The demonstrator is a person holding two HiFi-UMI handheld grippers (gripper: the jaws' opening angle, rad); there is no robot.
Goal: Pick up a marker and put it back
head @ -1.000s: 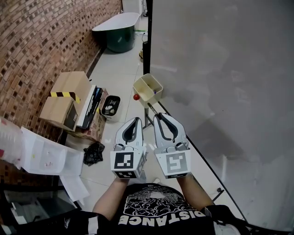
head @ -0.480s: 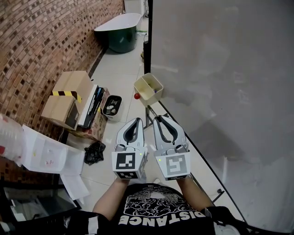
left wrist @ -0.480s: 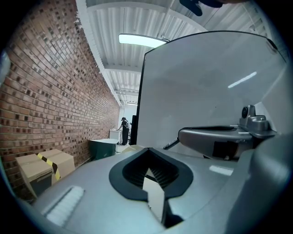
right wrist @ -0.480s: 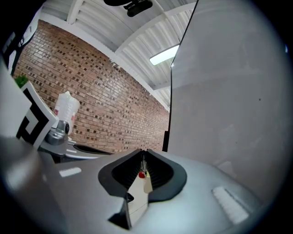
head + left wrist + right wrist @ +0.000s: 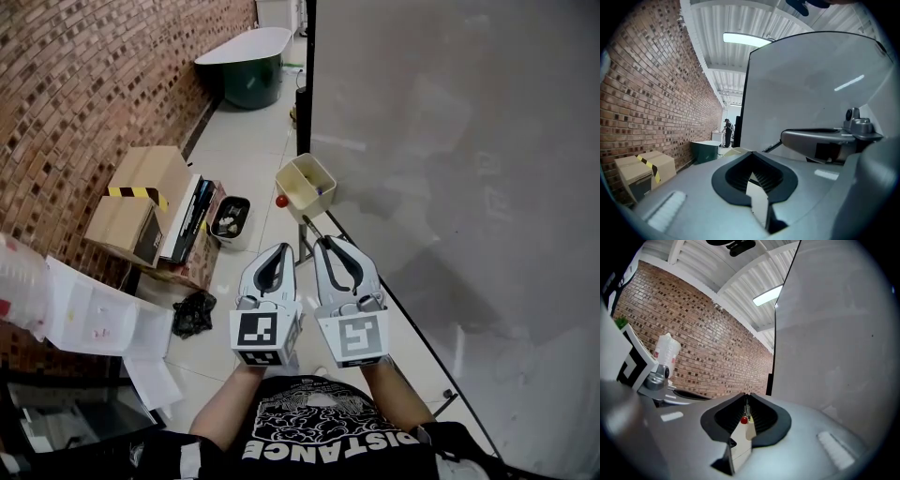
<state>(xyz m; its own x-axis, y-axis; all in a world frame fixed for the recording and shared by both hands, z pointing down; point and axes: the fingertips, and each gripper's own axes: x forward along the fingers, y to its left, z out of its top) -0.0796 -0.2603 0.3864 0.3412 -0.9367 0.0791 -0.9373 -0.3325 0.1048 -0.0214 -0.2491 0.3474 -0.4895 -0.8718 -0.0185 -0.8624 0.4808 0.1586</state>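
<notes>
Hardly moved since a second ago, only nudged slightly right. Head view: left gripper [image 5: 278, 247] and right gripper [image 5: 324, 240] side by side, aimed toward bin [image 5: 306, 183] at whiteboard [image 5: 450, 141] edge; purple speck inside, perhaps marker [image 5: 319, 190]. Left gripper view: jaws closed, nothing between. Right gripper view: jaws closed, empty; red ball [image 5: 744, 420] visible beyond tips.

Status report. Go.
Left tool shut, empty. Right tool shut, empty. Marker not made out; cream bin ahead by whiteboard. Nothing in the way.
</notes>
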